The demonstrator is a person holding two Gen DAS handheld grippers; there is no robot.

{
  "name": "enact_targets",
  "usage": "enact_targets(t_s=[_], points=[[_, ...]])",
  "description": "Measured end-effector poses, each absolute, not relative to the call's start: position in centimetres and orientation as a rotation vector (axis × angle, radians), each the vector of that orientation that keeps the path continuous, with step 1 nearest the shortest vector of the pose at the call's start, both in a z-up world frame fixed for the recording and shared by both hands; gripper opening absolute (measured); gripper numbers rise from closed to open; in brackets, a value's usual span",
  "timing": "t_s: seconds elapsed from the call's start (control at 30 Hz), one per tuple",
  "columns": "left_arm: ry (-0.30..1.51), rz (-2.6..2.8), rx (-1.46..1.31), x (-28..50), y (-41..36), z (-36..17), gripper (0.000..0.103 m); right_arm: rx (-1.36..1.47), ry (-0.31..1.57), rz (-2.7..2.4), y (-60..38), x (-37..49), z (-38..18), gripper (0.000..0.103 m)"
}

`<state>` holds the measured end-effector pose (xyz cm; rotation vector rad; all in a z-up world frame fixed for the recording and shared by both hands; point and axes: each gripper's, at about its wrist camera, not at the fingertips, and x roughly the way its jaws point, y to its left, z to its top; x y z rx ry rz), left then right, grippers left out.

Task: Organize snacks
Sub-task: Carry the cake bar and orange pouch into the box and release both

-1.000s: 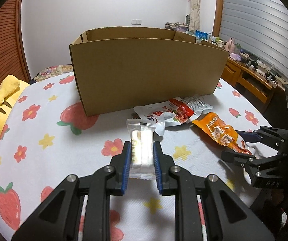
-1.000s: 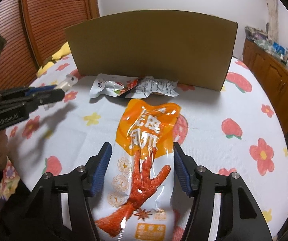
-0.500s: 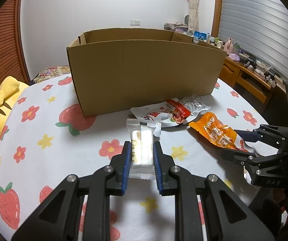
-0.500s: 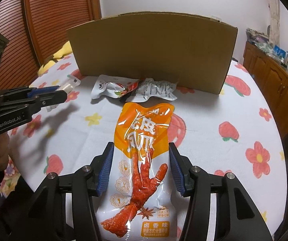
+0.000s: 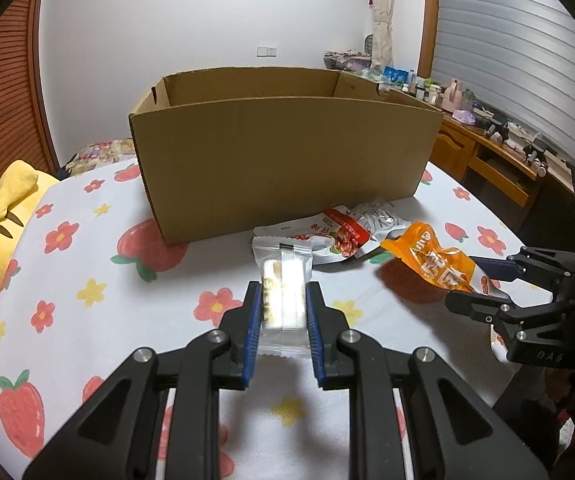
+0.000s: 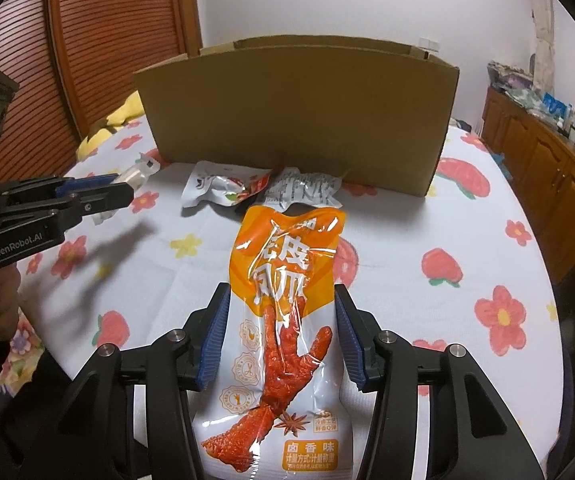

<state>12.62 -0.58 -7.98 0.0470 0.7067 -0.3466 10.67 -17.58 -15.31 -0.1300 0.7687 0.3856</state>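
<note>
Standing open-topped at the far side of the table (image 5: 67, 320), box (image 5: 283, 160) looks stiff enough to take drops, its long side square across both views. Lying flat just before its near wall, white packs (image 6: 255, 190): light, crinkly, likely slick; red-labelled one overlapping the silvery one.

Reaching lengthwise from between the right gripper (image 6: 281, 336) blades toward the box, orange pouch (image 6: 287, 304): long axis along the fingers, printed foot end nearest the camera, far end curling up off the cloth. Probably soft, glossy and slippery, so best pinched across the narrow width at mid-body, as now. Jaws just been closing, pads now at the pouch edges and seemingly pressing; grip looks light.

Clamped narrow in the left gripper (image 5: 283, 312), small clear bar pack (image 5: 283, 280): long axis also pointing at the box, far seal sticking out past the tips. Light, fairly stiff inside, film slick; side pinch mid-length seems sound.
</note>
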Motion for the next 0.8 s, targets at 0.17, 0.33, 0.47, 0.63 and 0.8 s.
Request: enact_targets(t_s=[0.17,0.33,0.47,0.63,0.8], points=[[0.692,-0.348,0.053,12.5,-0.8,-7.3,0.019,-0.115,0.746,0.384,-18.2,10.2,-14.4,0.050],[0.667,-0.350,0.062,12.6,-1.1,-6.2,0.020,-0.111,0.703,0.382,-18.8,9.8,-12.6,0.051],[0.646,-0.346,0.067,12.9,-1.0,-5.3,0.019,-0.124,0.666,0.379,-19.0,9.8,-10.9,0.051],[0.619,-0.340,0.066,13.4,-0.5,-4.1,0.020,-0.142,0.617,0.387,-18.8,10.8,-8.5,0.051],[0.589,-0.331,0.072,14.2,0.0,-2.7,0.020,-0.173,0.565,0.400,-18.4,12.3,-6.2,0.051]])
